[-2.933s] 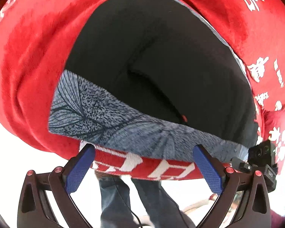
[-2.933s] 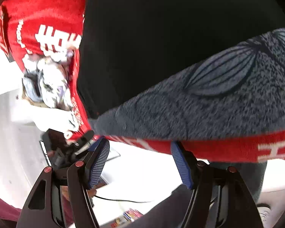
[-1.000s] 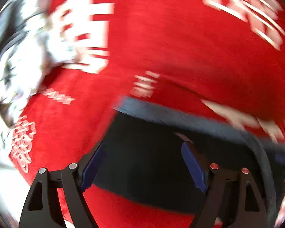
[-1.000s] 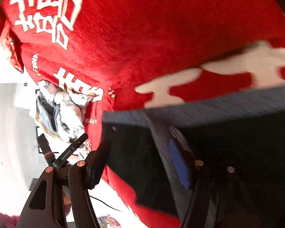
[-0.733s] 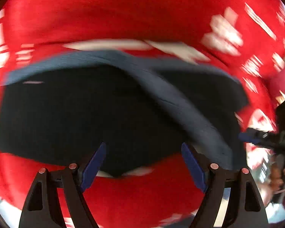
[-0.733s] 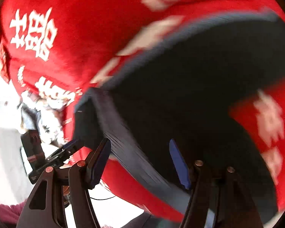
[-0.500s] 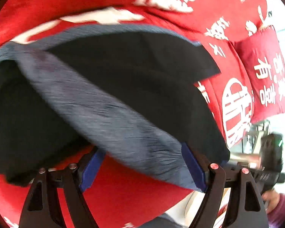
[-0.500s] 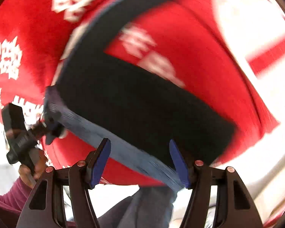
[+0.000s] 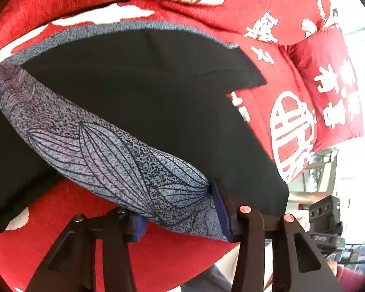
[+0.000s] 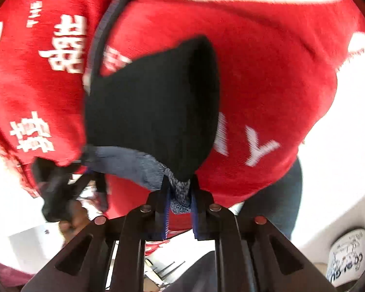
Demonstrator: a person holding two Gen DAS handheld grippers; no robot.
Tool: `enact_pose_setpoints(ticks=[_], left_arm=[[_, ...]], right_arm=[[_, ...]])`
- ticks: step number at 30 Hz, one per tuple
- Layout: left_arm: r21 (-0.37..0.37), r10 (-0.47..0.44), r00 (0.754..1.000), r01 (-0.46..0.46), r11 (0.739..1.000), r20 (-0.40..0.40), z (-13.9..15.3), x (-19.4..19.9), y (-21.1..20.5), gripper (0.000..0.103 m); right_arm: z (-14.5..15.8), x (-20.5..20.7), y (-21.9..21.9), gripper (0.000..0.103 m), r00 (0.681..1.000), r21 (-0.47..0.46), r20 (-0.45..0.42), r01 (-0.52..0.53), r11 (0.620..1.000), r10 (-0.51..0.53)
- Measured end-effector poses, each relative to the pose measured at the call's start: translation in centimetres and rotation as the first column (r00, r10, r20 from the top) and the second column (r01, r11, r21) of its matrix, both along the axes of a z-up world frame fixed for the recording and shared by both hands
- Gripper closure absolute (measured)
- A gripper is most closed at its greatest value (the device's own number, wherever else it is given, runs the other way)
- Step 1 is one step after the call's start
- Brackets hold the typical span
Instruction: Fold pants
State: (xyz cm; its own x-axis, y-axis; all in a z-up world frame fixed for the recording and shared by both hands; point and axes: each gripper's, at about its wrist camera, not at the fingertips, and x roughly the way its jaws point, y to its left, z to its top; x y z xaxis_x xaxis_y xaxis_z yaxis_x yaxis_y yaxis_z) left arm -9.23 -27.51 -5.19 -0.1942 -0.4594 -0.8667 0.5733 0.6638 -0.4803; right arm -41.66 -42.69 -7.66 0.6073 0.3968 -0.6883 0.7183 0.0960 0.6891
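Observation:
Black pants (image 9: 158, 92) with a grey leaf-patterned waistband (image 9: 104, 150) lie on a red blanket (image 9: 85, 4) printed with white characters. My left gripper (image 9: 180, 216) has the waistband across its jaws, which are closing, and both blue pads touch the band. In the right wrist view the pants (image 10: 153, 102) hang bunched from my right gripper (image 10: 180, 199). Its jaws are closing too, pinching a scrunched end of the waistband (image 10: 180, 189). The band (image 10: 126, 160) runs left toward the blurred left gripper (image 10: 58, 189).
A red cushion (image 9: 328, 85) with white print sits at the blanket's right end. The right gripper's body (image 9: 326, 219) shows at the lower right. A person's jeans-clad leg (image 10: 282, 194) stands close by. A white mug (image 10: 348, 255) with blue print is at the bottom right.
Both grippers swept across the pants to the patterned waistband and went from wide open to closed on it. The band now lifts off the blanket between them.

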Motion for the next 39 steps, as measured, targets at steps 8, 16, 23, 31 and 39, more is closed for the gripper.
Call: enact_pose_setpoints(ticks=[8, 16, 23, 31, 39], left_arm=[[-0.051, 0.075, 0.993, -0.071, 0.996, 0.089, 5.8, 3.7, -4.4, 0.059], [0.042, 0.149, 0.972, -0.159, 0.986, 0.181, 4.7, 11.0, -11.3, 0.052], [0.158, 0.138, 0.979, -0.161, 0.974, 0.147, 1.7, 13.9, -13.7, 0.052], [0.189, 0.088, 0.987, -0.113, 0.975, 0.134, 4.3, 14.8, -12.0, 0.052], [0.297, 0.105, 0.950, -0.195, 0.935, 0.295, 3.7, 12.9, -9.9, 0.032]], right_arm=[[7.3, 7.4, -8.5, 0.088, 0.975, -0.018, 0.211, -0.065, 0.998, 0.067], [6.5, 20.0, -20.4, 0.088, 0.960, -0.028, 0.230, -0.157, 0.987, 0.159], [2.5, 28.1, -24.9, 0.087, 0.969, -0.062, 0.116, -0.213, 0.975, 0.219], [-0.9, 29.6, -27.0, 0.087, 0.988, -0.052, 0.017, -0.154, 0.987, 0.155], [4.3, 26.8, -26.9, 0.075, 0.978, -0.235, -0.002, -0.204, 0.950, 0.209]])
